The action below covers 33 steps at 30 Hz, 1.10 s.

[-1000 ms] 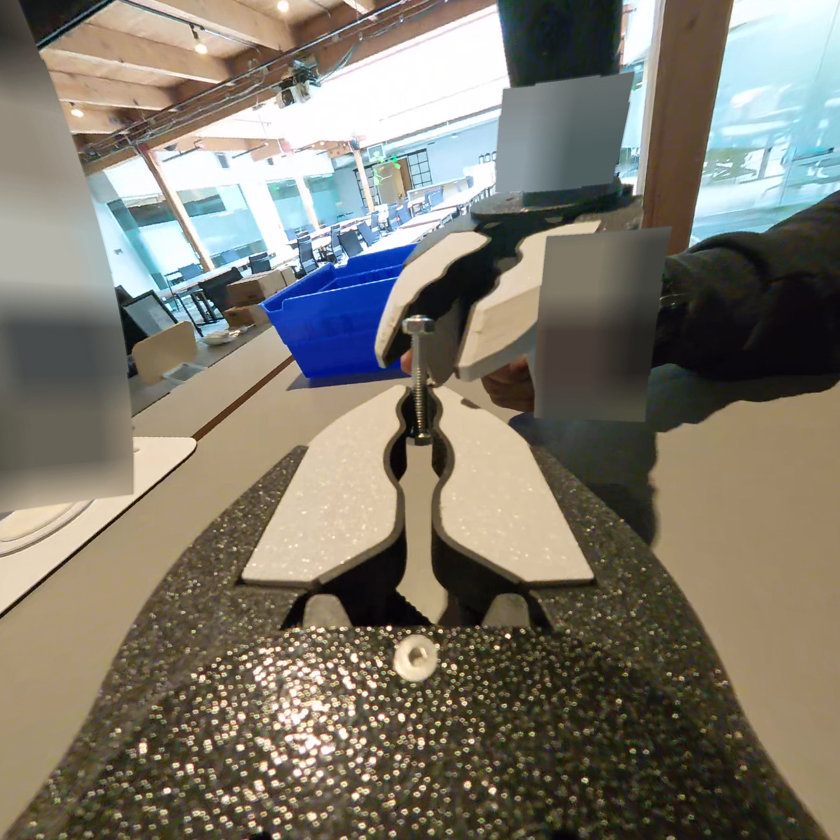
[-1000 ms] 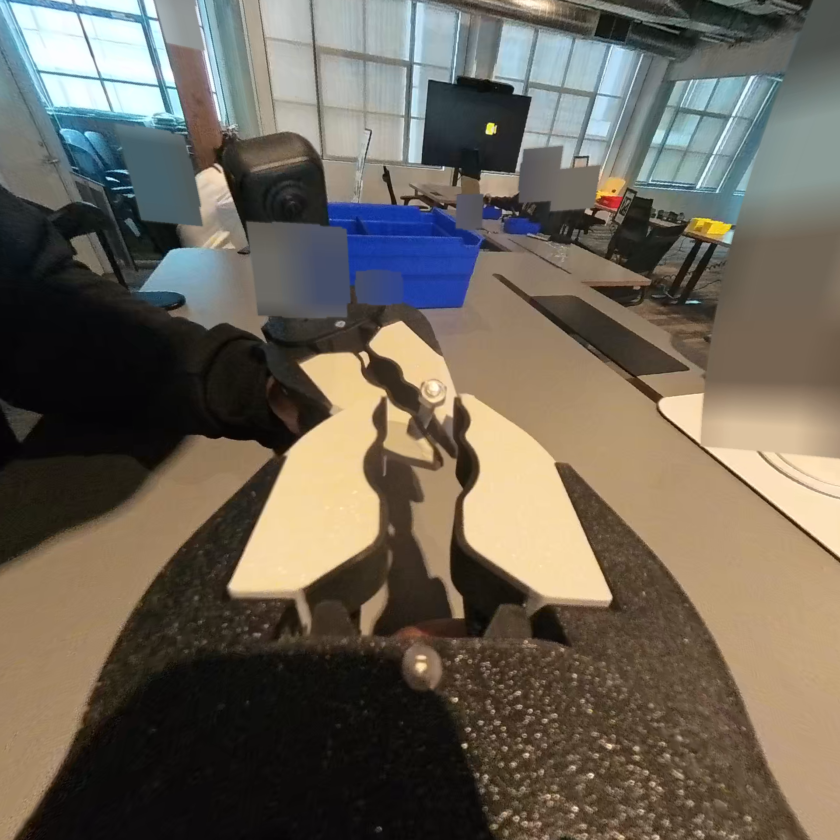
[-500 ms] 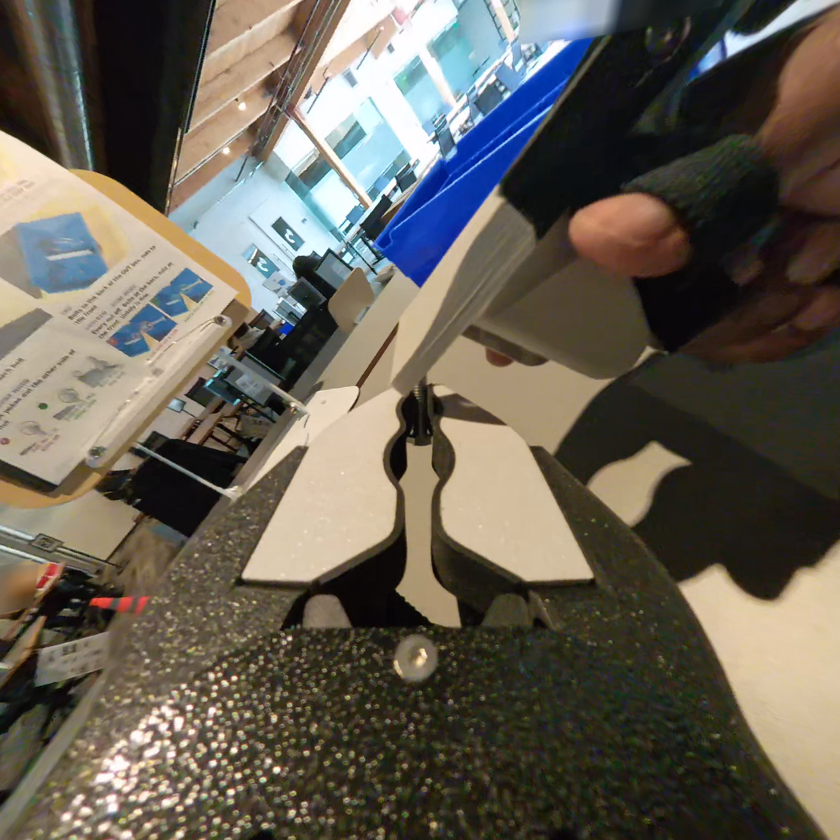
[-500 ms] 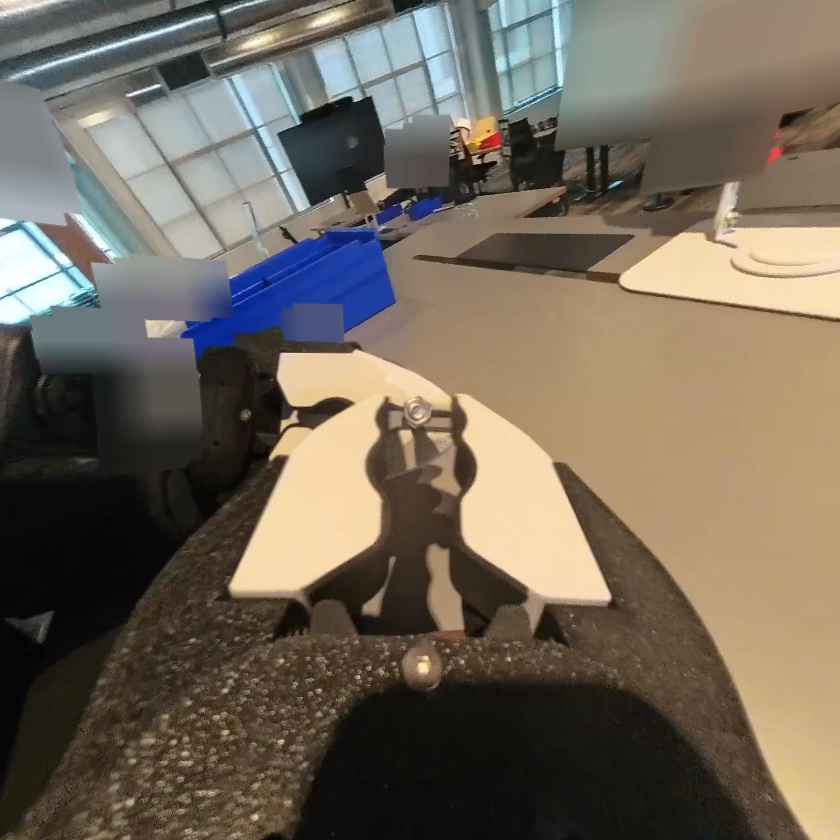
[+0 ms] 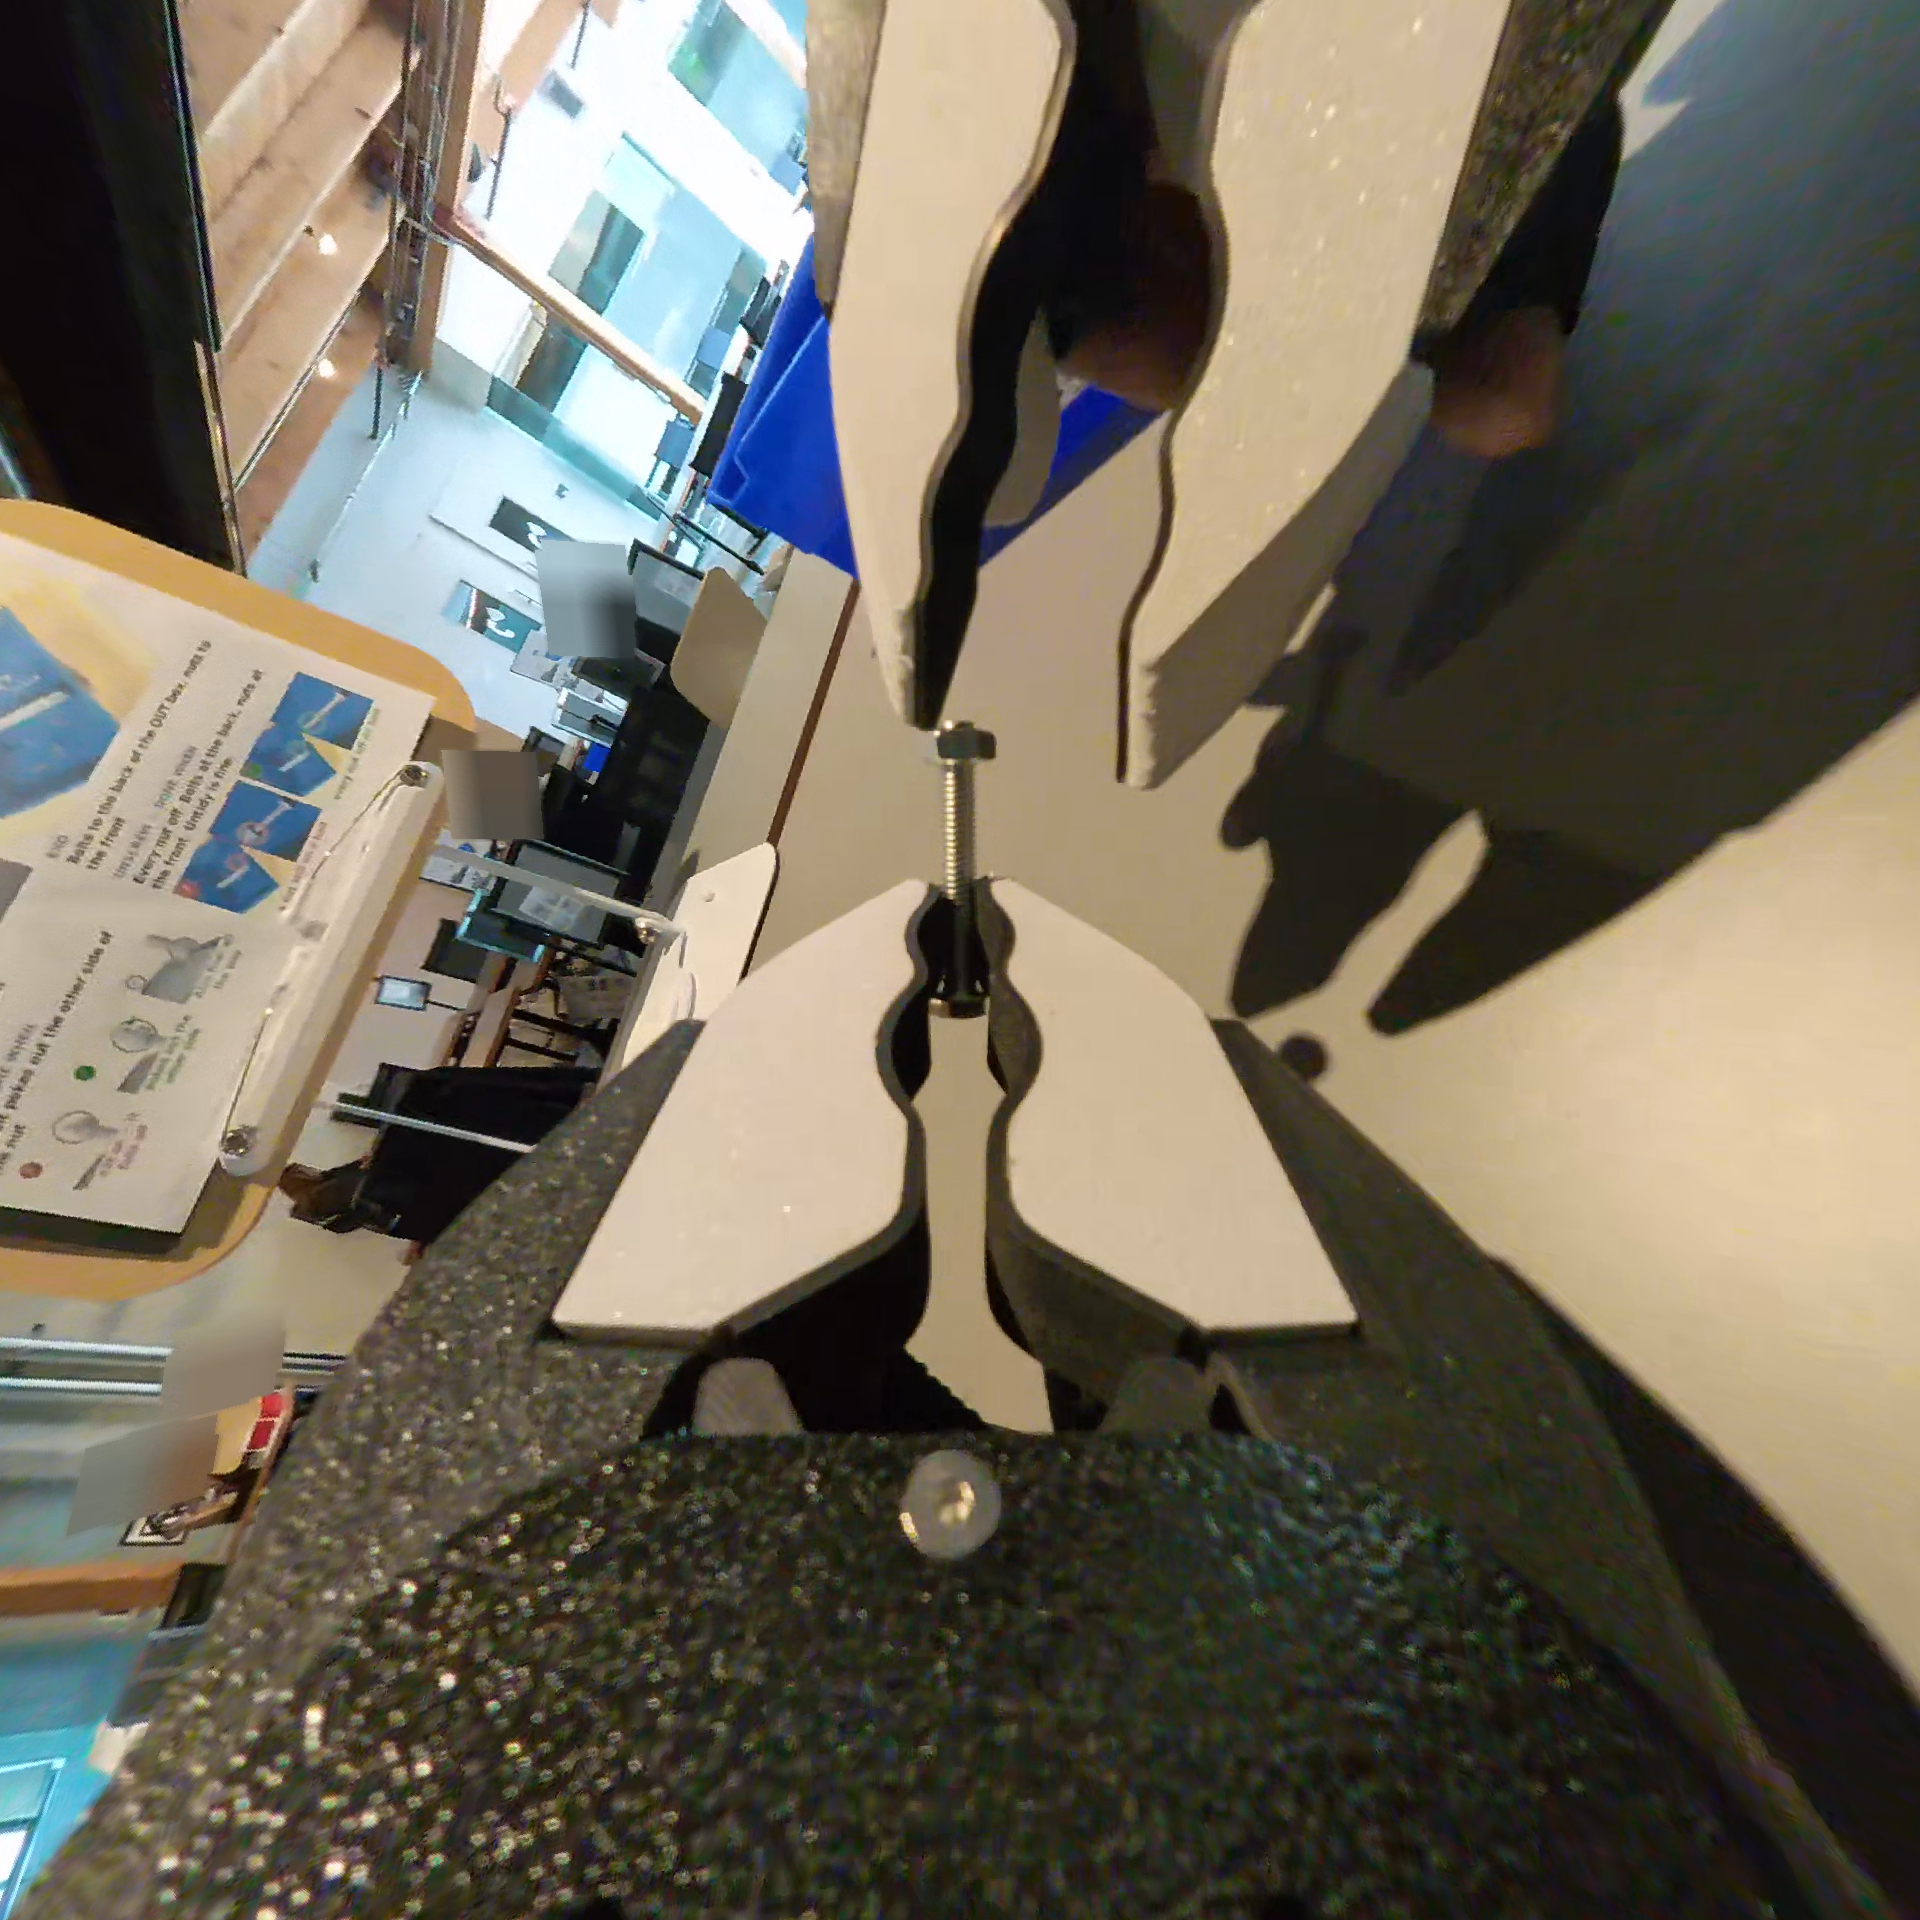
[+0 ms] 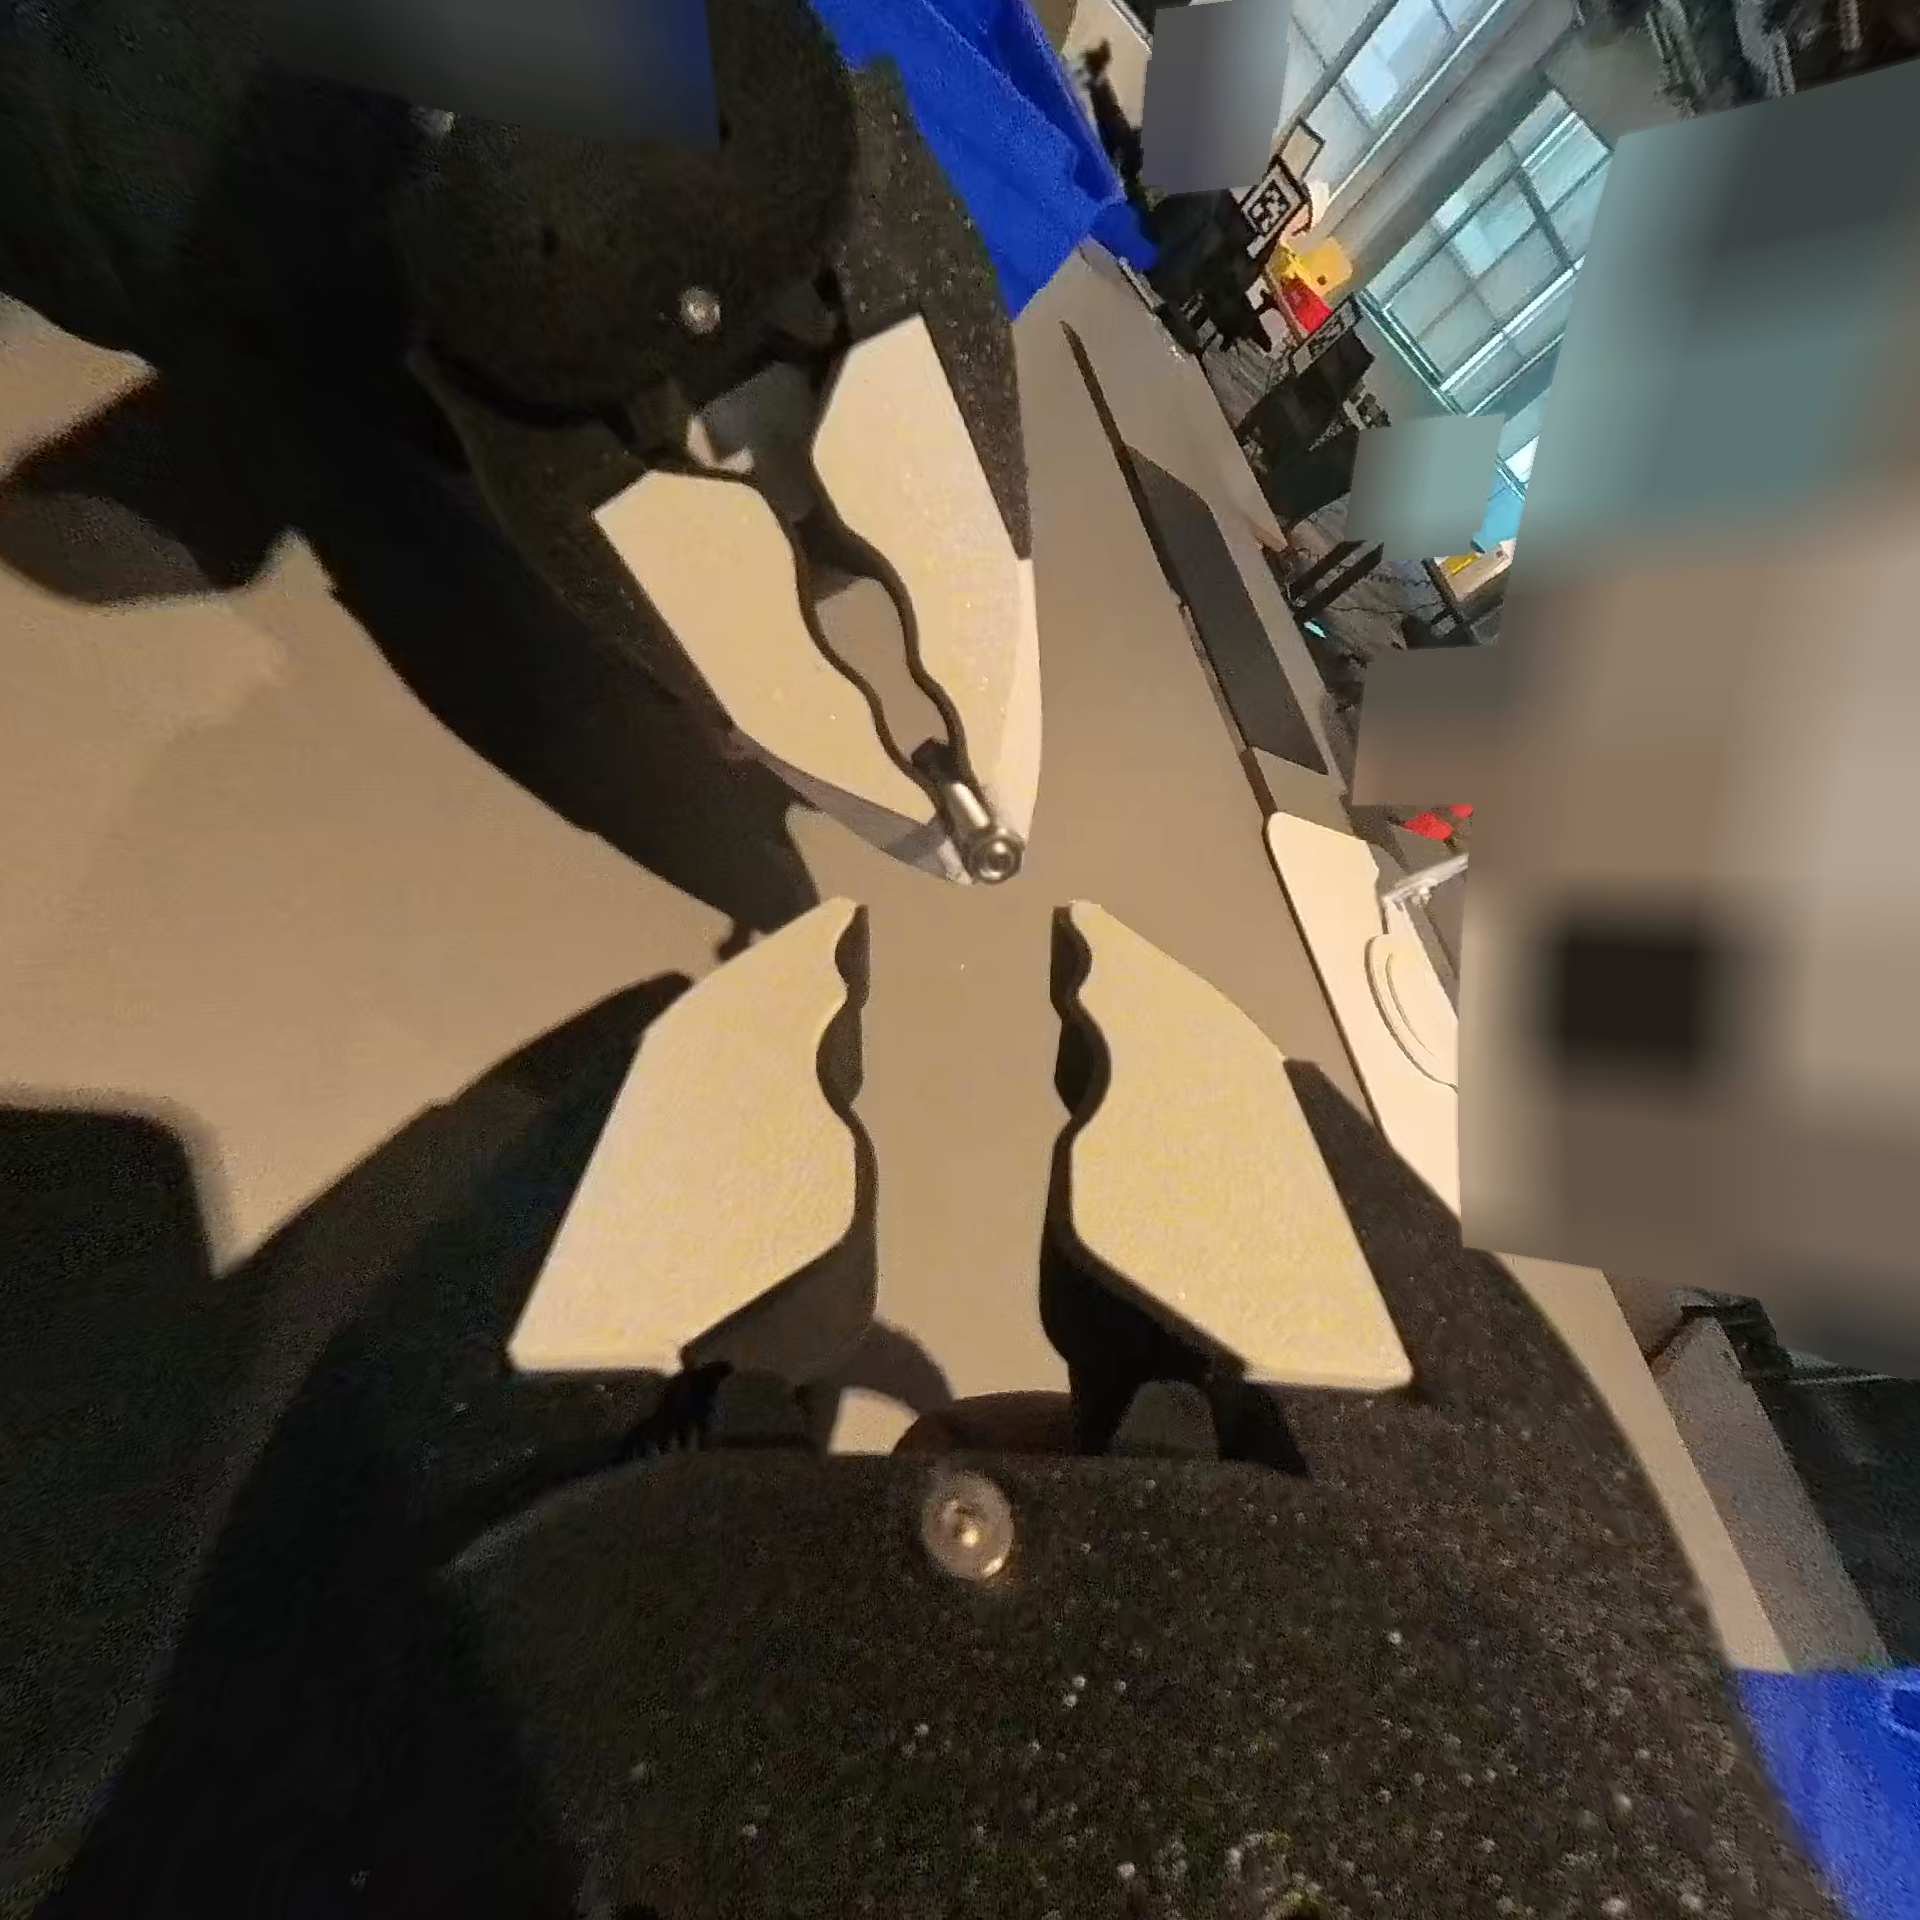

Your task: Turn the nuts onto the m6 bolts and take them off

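Left wrist view: left gripper (image 5: 961, 914), white fingers on a black speckled body, is clamped at its tips on a threaded silver steel bolt (image 5: 958, 821). The shank juts straight ahead beyond the tips. A small silver hex nut (image 5: 963, 742) sits on the shank's far end. Right gripper (image 5: 1023, 727) faces it from ahead, fingers parted, one fingertip (image 5: 914, 686) just beside the nut; contact unclear. Blue plastic bin (image 5: 790, 416) lies beyond, ahead-left.

Right wrist view: right gripper (image 6: 956, 920) is spread wide, nothing between its fingers. Just ahead, the left gripper (image 6: 982, 821) holds the bolt (image 6: 977, 836), end-on. Grey tabletop (image 6: 312, 831) lies below.
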Available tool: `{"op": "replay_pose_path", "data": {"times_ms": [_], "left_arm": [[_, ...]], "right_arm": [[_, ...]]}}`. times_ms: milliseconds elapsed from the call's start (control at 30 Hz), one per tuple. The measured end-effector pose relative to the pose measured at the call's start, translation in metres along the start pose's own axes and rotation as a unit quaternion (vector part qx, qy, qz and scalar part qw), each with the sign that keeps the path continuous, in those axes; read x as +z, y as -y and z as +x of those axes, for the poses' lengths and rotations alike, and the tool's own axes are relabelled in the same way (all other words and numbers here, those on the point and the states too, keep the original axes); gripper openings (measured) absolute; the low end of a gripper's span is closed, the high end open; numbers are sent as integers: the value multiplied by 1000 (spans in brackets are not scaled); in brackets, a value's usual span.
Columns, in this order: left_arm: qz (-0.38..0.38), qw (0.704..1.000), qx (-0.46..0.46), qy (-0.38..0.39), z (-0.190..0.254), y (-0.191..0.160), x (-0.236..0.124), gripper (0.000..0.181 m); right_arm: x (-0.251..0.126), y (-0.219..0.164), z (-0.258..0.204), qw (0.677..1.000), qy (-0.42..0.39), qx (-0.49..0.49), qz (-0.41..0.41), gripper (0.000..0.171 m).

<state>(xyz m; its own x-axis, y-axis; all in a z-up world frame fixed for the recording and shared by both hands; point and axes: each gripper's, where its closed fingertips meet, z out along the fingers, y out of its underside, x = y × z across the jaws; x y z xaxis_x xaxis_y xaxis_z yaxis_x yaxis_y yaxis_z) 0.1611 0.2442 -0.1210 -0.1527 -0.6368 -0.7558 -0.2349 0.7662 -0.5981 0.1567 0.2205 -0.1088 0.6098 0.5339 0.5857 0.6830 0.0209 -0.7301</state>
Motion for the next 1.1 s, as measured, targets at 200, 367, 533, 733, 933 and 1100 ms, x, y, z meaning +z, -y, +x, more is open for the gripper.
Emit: {"op": "replay_pose_path", "data": {"times_ms": [200, 367, 533, 733, 933, 1100], "left_arm": [[-6, 1000, 21, -10, 4, -3, 0, 5], [-6, 998, 55, -23, 11, -2, 0, 6], [-24, 995, 96, -11, 10, -5, 0, 6], [-53, 989, 140, 1, 6, -14, 0, 6], [-50, 993, 110, -7, 6, -14, 0, 5], [-44, 994, 97, -20, 10, -13, 0, 5]], "right_arm": [[-1, 3, -1, 1000, 6, 6, 12, 33], [2, 4, -8, 1000, 20, 5, 8, 25], [9, -3, -10, 995, 41, 85, -27, 11], [15, -4, -15, 867, 165, 469, -18, 10], [9, -15, -4, 951, 108, 288, -23, 41], [6, -7, -4, 993, 47, 109, -11, 35]]}}
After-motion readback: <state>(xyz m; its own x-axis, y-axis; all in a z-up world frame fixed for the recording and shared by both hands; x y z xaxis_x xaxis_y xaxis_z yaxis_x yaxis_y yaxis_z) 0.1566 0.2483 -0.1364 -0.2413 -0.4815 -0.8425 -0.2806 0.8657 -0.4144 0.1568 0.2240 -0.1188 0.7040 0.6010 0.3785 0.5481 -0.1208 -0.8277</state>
